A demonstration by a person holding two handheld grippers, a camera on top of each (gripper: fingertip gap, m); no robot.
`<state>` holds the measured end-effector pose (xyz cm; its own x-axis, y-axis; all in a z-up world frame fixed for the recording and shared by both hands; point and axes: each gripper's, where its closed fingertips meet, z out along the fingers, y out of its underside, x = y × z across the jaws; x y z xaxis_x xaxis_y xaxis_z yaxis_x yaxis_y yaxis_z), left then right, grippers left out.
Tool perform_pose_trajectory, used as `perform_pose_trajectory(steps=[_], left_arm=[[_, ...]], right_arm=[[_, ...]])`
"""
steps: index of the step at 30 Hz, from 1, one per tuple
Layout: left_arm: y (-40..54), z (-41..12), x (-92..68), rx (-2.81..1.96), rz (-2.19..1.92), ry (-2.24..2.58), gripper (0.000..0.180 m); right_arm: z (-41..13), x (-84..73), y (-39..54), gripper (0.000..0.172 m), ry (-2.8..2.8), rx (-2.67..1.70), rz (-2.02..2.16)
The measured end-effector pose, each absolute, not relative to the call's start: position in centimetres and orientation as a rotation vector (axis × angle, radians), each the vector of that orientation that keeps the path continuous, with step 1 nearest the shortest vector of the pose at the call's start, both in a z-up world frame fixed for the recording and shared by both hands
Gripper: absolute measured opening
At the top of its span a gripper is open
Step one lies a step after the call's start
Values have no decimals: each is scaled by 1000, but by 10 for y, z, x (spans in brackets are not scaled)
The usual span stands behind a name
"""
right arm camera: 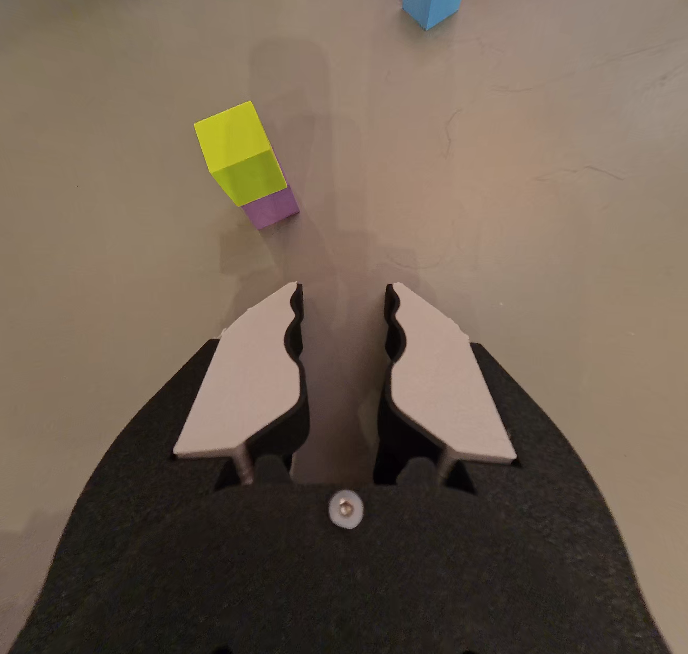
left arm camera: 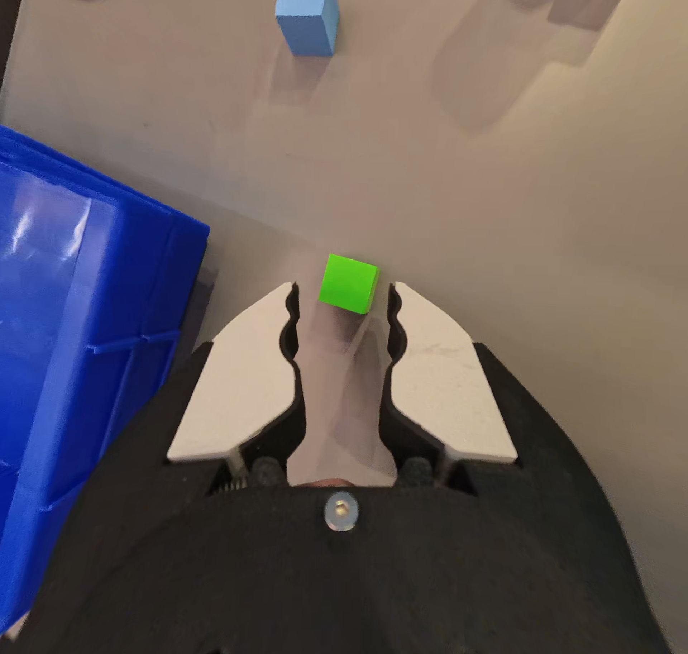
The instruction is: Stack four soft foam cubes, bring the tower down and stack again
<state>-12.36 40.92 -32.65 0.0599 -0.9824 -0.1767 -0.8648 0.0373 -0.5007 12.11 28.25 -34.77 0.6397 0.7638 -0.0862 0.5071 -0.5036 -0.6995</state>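
Green cube being approached for the tower; 2 cubes are already stacked.

In the left wrist view, the left gripper point(left arm camera: 343, 286) is held spread over the grey table point(left arm camera: 521, 226), and the green cube point(left arm camera: 348, 284) is seen between the fingertips with a gap on each side, so nothing is gripped yet; a blue bin point(left arm camera: 74, 301) stands just beside on the left, and a blue cube point(left arm camera: 307, 14) lies well apart ahead. In the right wrist view, the right gripper point(right arm camera: 343, 288) is also spread and empty, and a yellow-green cube point(right arm camera: 240, 152) is stacked on a purple cube point(right arm camera: 271, 210). It is judged that the pick of cube 3 is in hand: next, lowering and a gentle closing are called for.
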Motion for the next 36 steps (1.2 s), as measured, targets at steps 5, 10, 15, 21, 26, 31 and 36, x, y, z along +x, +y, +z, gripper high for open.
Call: perform_pose_trajectory(steps=[5, 10, 15, 21, 26, 31, 36], left_arm=[[410, -334, -118, -1863, -412, 1875, 43], [401, -340, -110, -1864, -474, 1891, 28], [375, -303, -71, -1761, -550, 1828, 28], [322, -267, 5, -1614, -568, 1879, 28], [294, -266, 46, -1601, -619, 1909, 28], [286, -273, 60, -1609, -610, 1942, 28], [284, -279, 64, -1615, -578, 1968, 28]], right_arm=[[-348, 121, 283, 41, -985, -2212, 517], [-348, 120, 284, 41, -983, -2212, 522], [-348, 120, 285, 40, -984, -2211, 522], [-348, 119, 285, 40, -988, -2209, 511], [-348, 119, 285, 41, -990, -2207, 508], [-347, 119, 285, 41, -978, -2207, 534], [-347, 120, 285, 40, -972, -2208, 549]])
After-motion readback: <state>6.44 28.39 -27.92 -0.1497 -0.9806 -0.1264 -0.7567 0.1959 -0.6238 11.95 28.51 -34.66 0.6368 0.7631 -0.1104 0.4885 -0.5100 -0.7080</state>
